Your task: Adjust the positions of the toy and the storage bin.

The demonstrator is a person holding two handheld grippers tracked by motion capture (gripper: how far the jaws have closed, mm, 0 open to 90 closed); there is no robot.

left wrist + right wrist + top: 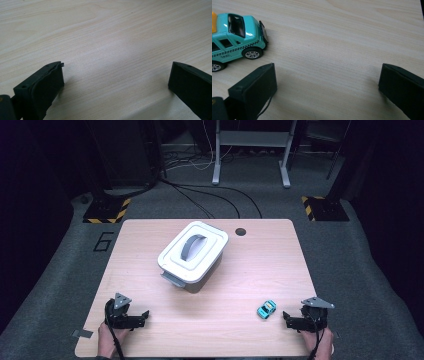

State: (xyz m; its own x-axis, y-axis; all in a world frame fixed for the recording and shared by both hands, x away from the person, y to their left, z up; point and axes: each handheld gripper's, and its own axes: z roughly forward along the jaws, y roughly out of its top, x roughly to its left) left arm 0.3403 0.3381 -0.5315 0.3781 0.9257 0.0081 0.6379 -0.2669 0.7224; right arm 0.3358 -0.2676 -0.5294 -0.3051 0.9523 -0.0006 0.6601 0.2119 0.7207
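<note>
1. Right claw [286, 318] rested low on the surface [250, 270] near its front right corner, jaws spread wide apart with only bare wood between them; held by the person's right hand [320, 340].
2. Left claw [146, 316] rested near the front left corner, jaws likewise wide apart and holding nothing; left hand [106, 340] gripped it from below.
3. Toy taxi [266, 309] stood on its wheels just beside the right claw, toward the surface's middle and slightly farther from the person. Not touching either jaw. In the right gripper view the toy taxi [235, 41] sat ahead of and outside the left-hand jaw, close to its tip, not between the jaws.
4. Long axis of the car, in the high view, ran diagonally from front-left to back-right. Which end was the nose: cannot tell for certain.
5. Body teal with a yellow-orange roof patch; a black-and-white chequer band ran along the side, with "TAXI" readable on the door.
6. White lidded box [192, 255] with a grey handle sat at the surface's middle, well apart from both claws, set diagonally.
7. Floor marking "6" [103, 241] readable left of the surface.
</note>
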